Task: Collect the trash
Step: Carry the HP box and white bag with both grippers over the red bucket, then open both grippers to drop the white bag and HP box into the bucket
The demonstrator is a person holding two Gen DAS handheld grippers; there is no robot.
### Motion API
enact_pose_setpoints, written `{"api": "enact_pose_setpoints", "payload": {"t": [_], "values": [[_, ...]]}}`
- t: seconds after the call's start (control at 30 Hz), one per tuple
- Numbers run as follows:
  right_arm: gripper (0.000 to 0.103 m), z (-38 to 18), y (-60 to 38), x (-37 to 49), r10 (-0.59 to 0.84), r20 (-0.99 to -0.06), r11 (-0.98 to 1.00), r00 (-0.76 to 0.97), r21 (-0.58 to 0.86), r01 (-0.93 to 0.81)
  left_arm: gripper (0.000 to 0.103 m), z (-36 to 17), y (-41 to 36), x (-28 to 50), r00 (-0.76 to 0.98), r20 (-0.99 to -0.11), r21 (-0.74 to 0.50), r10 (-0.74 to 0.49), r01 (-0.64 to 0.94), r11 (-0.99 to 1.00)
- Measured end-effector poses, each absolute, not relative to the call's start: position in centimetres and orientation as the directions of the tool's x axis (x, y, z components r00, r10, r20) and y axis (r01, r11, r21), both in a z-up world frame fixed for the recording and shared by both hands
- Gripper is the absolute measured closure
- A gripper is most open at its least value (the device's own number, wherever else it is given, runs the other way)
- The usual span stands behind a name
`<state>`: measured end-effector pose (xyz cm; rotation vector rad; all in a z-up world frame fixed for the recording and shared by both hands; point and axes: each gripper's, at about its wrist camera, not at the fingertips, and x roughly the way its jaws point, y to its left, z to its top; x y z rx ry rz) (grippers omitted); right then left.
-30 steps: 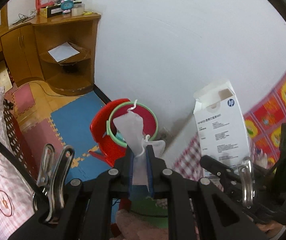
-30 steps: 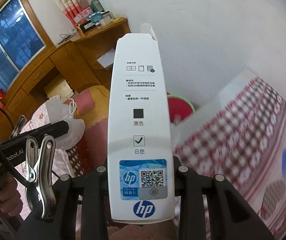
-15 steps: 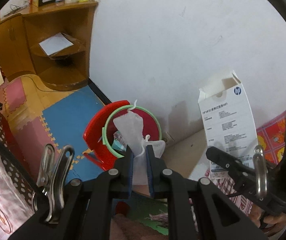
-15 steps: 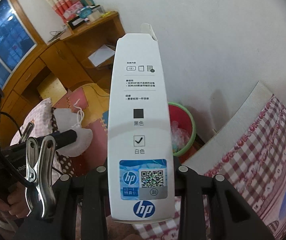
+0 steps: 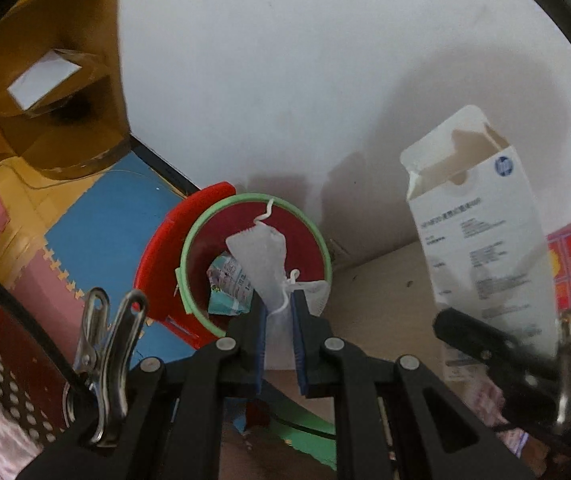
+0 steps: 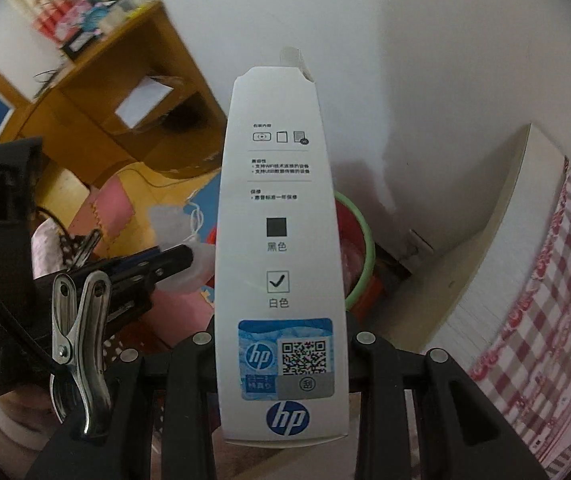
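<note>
My left gripper (image 5: pixel 278 312) is shut on a white face mask (image 5: pixel 263 258), which hangs over the mouth of a red bin with a green rim (image 5: pixel 245 264). A crumpled wrapper (image 5: pixel 227 288) lies inside the bin. My right gripper (image 6: pixel 281 344) is shut on a tall white HP carton (image 6: pixel 277 240), open at the top. The carton (image 5: pixel 481 248) shows in the left wrist view to the right of the bin. In the right wrist view the left gripper (image 6: pixel 181 260) with the mask (image 6: pixel 173 224) is at the left, and the bin (image 6: pixel 355 248) peeks out behind the carton.
A white wall rises behind the bin. A wooden corner shelf (image 5: pixel 41 92) with a sheet of paper stands at the left, above blue and pink foam floor mats (image 5: pixel 97 216). A bed with a red checked cover (image 6: pixel 541 292) lies at the right.
Both grippers have moved down and closer to the bin, each keeping its hold. The bin now looks larger and lies right under the mask.
</note>
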<state>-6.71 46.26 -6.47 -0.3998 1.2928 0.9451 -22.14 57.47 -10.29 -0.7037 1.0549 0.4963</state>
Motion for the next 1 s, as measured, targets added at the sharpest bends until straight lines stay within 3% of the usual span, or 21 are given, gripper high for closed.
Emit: {"api": "enact_pose_setpoints", "payload": {"t": [0.47, 0.67, 1.0], "values": [[0.07, -10.1, 49.1, -4.6, 0.266, -0.964, 0.662, -0.026, 0.202, -0.722, 0.086, -20.0, 60.3, -15.5, 0.309, -0.95, -0.25, -0.053, -0.645, 0.722], [0.07, -11.1, 50.6, -4.3, 0.256, -0.966, 0.675, -0.036, 0.205, -0.709, 0.063, -20.9, 60.4, -14.2, 0.293, -0.953, -0.252, -0.075, -0.631, 0.734], [0.07, -12.4, 49.6, -3.4, 0.254, -0.965, 0.673, -0.064, 0.224, -0.704, 0.05, -21.1, 61.4, -14.2, 0.279, -0.957, -0.25, -0.081, -0.649, 0.719]]}}
